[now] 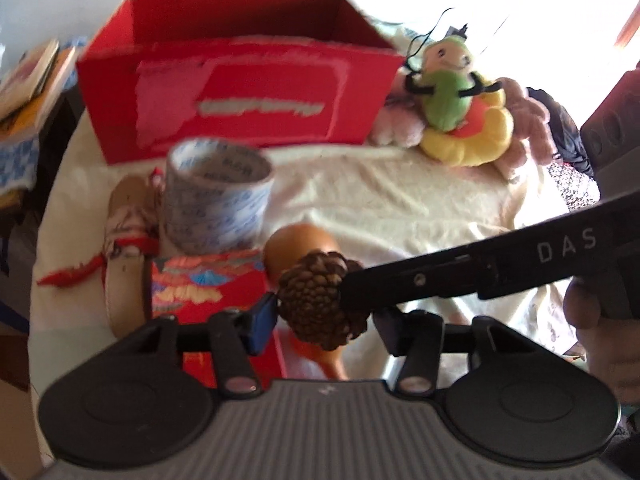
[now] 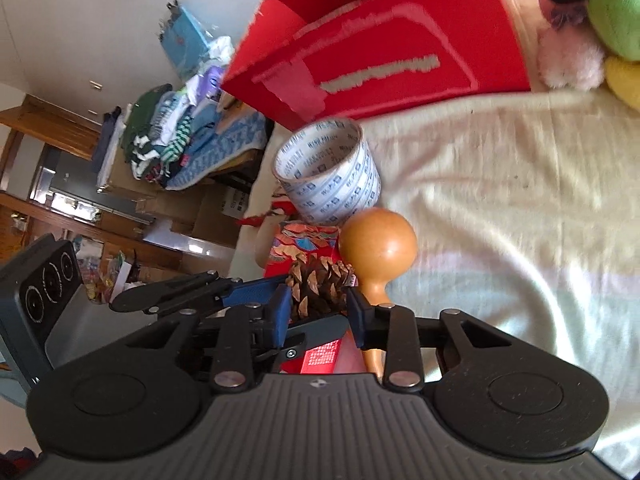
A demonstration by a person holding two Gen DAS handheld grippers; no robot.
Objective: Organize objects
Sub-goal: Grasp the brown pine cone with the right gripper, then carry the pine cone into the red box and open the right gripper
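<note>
The brown scaly pine cone (image 2: 318, 286) sits between the blue pads of both my claws: right claw (image 2: 320, 312) closed on it, left claw (image 1: 320, 320) half-open around it, above the cream bedsheet (image 2: 500, 184).

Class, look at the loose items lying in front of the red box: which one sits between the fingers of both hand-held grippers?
The pine cone: brown and scaly, between both grippers' fingers. The tape roll and gourd lie beyond, ungripped.
</note>
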